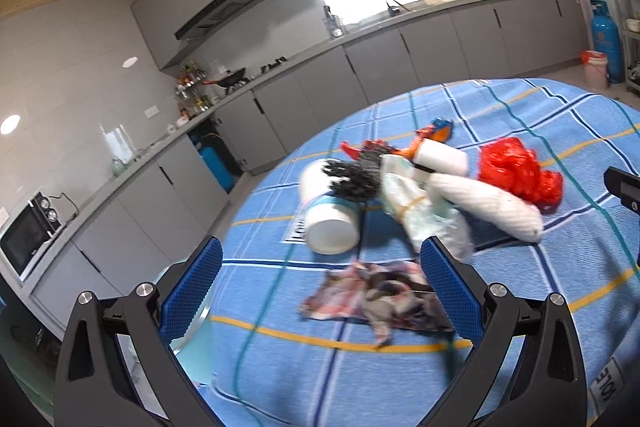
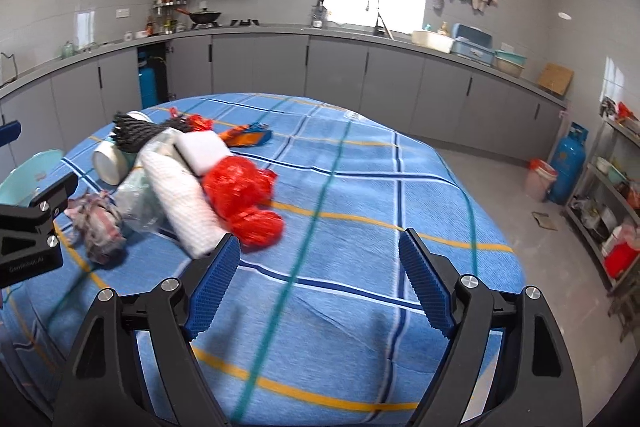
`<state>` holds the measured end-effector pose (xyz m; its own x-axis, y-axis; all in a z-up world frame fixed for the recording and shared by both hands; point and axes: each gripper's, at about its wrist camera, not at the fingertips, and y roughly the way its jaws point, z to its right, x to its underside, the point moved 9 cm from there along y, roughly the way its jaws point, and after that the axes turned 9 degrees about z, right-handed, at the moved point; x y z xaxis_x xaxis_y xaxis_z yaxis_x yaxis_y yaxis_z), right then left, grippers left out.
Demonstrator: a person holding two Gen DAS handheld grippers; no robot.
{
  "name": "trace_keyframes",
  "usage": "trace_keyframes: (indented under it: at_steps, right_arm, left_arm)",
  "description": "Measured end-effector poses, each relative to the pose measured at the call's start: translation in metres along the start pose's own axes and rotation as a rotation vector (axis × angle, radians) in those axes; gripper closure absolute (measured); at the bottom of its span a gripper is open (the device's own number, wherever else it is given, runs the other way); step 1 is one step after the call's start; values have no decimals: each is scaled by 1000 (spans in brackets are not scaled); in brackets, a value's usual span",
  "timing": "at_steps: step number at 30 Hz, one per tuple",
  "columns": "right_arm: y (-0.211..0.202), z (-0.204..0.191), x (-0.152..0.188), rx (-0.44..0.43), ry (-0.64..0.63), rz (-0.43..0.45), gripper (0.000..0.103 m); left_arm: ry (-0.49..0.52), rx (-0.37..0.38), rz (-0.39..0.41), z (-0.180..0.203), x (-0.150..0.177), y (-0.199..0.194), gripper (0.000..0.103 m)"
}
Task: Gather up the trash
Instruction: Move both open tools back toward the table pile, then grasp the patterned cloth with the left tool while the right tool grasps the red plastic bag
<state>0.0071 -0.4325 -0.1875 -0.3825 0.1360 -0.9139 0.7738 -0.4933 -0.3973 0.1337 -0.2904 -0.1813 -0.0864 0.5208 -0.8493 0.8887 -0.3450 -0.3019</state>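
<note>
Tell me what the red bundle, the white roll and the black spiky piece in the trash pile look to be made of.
Red bundle: thin glossy plastic film, likely a bag, crumpled and translucent at the edges. White roll: apparently foam netting or soft textured wrap, matte, with a fine grid pattern. Black spiky piece: possibly black foam mesh; too blurred to say.

The left gripper (image 1: 322, 277) has two matte black angular plastic arms with triangular cut-outs, round silver screw heads at the joints, and blue ribbed rubber pads (image 1: 192, 291) inside each finger. The right gripper (image 2: 320, 281) is built alike; faint grey lettering marks the left one's black housing.
</note>
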Motion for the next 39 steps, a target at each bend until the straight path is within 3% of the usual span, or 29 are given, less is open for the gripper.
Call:
trace_keyframes:
  at_steps: [9,10,12,14,15,17,20,24,33,39]
  right_arm:
    - [5,0,11,-6,12,-11,21]
    - [5,0,12,-9,14,-11,21]
    - [6,-1,11,-11,16,-9,21]
    - [5,-2,10,-16,19,-6,21]
    - [5,-2,10,-17,19,-3,21]
    - [4,-3,8,-21,19,0,21]
    - [3,-5,5,-25,18,5,21]
    - [4,-7,-4,-26,22,17,21]
    - [27,-23,-34,-30,15,27,21]
    - [53,-35,-42,-40,19,-22,22]
  left_arm:
    - [45,94,-59,42,25,11,7]
    - [43,108,-67,44,27,11,13]
    - [22,161,-81,47,31,10,34]
    - [14,198,-90,49,32,7,62]
    - [10,225,-91,51,33,4,68]
    - [3,255,-96,53,34,1,92]
    - [-3,263,-93,47,35,-5,98]
    - [-26,247,-76,31,30,-13,99]
    - [-123,99,4,-51,3,-30,99]
    - [-110,-4,60,-82,-13,-32,100]
